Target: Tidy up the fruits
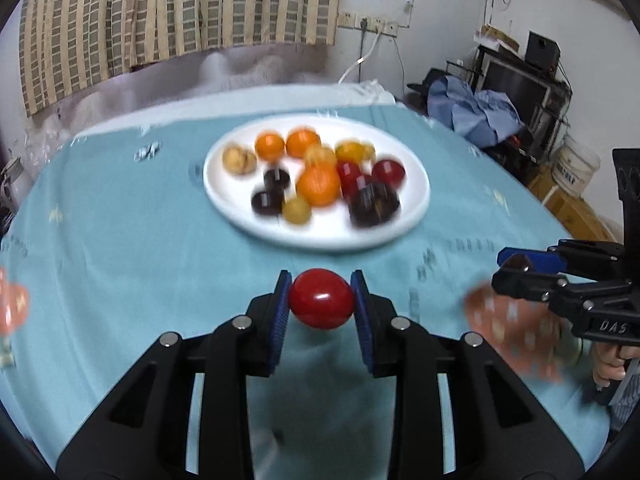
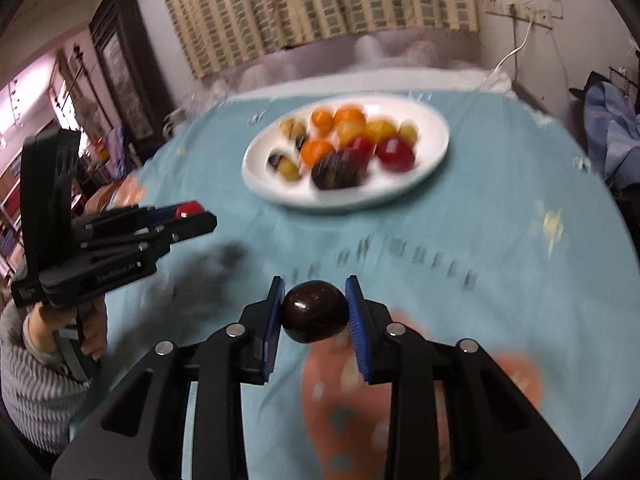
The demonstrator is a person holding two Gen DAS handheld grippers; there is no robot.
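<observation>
**Both grippers loaded, fruit off the plate**

Our left gripper (image 1: pixel 321 300) clamps a red tomato (image 1: pixel 321 298); right gripper (image 2: pixel 314 307) clamps a dark plum (image 2: pixel 314 306), both above the cloth, near the white plate (image 1: pixel 416 208). Light, smooth, bruisable: we'd grip mid-body, gently.

Motion blur smears the fruits on the white plate (image 1: pixel 416 200) ahead of the jaws, so small ones cannot be identified. An orange patterned object (image 2: pixel 344 408) below the right jaws is blurred and partly hidden. Print on the counter cloth (image 2: pixel 432 264) is unreadable.
</observation>
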